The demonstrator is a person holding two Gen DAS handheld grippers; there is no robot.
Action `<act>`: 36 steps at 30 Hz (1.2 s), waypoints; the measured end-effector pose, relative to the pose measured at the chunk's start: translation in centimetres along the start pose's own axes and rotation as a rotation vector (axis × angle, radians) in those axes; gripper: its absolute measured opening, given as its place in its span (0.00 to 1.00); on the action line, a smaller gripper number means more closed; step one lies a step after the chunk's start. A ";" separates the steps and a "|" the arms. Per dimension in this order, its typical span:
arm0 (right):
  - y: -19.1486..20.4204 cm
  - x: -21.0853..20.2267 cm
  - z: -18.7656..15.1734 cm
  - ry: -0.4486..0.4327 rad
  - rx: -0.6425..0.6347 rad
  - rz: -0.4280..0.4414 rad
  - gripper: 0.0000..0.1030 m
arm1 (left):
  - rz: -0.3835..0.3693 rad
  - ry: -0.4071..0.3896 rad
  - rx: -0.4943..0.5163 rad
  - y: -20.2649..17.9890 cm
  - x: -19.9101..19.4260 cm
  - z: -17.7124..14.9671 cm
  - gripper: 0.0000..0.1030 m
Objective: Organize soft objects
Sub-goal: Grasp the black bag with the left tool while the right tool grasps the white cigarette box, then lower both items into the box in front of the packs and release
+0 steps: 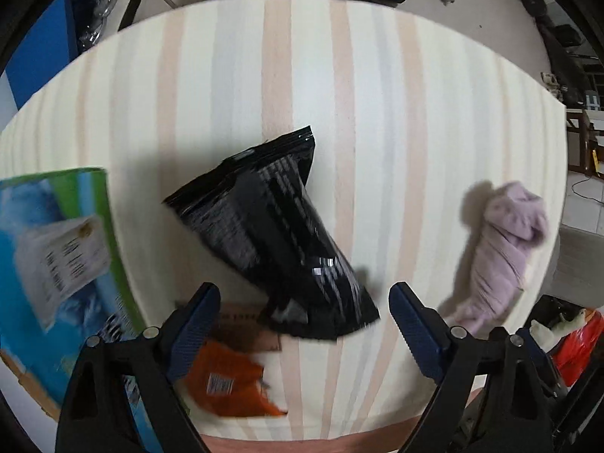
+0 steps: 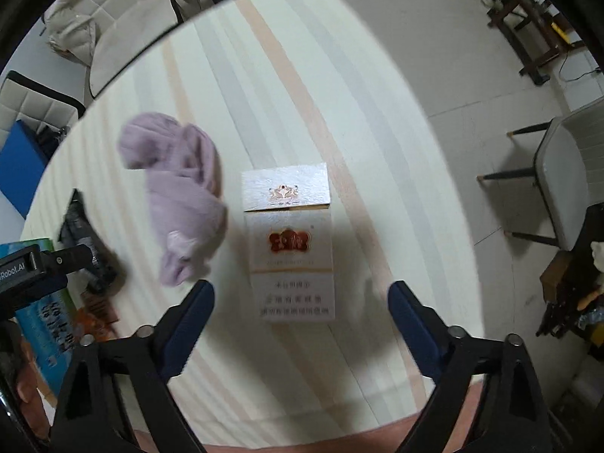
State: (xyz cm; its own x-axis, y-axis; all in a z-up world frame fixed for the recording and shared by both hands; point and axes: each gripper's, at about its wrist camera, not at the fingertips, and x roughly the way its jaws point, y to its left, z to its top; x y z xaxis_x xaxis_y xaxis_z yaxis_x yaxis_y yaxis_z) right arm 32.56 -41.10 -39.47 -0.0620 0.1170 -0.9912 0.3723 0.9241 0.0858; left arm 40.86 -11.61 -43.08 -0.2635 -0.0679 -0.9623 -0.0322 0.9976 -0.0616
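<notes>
Soft objects lay loose and unsorted on the striped round table [image 1: 339, 75]: a black foil pouch [image 1: 271, 249] near the middle, a lilac fuzzy garment [image 1: 506, 249] crumpled well to its right, an orange packet [image 1: 230, 385] at the near edge beside a blue-green box [image 1: 56, 256] on the left. A white carton [image 2: 290, 241] sat just right of the garment. The left gripper [image 1: 305, 324] hung over the pouch's near end, jaws spread wide and empty; the right gripper [image 2: 302, 324] hung over the carton, equally wide and empty. Nothing looked gathered yet, so the sorting seemed barely begun.
</notes>
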 end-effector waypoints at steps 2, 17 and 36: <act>0.0 1.2 0.4 0.016 0.001 -0.003 0.87 | 0.009 -0.002 0.000 0.0 0.6 0.0 0.89; 0.7 3.2 -0.1 -0.004 -0.036 -0.089 0.57 | 0.064 -0.128 0.034 0.0 -1.0 -3.6 0.33; 8.6 -12.4 -16.1 -0.157 -0.215 0.249 0.56 | -0.184 -0.357 0.125 8.4 -16.6 -20.5 0.33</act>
State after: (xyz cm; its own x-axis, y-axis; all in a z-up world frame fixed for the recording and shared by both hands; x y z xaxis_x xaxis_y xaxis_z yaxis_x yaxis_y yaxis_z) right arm 21.59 -28.71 -24.86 0.1549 0.3064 -0.9392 0.1537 0.9316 0.3293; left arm 25.22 -2.40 -22.20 0.0870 -0.2580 -0.9622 0.0755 0.9648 -0.2519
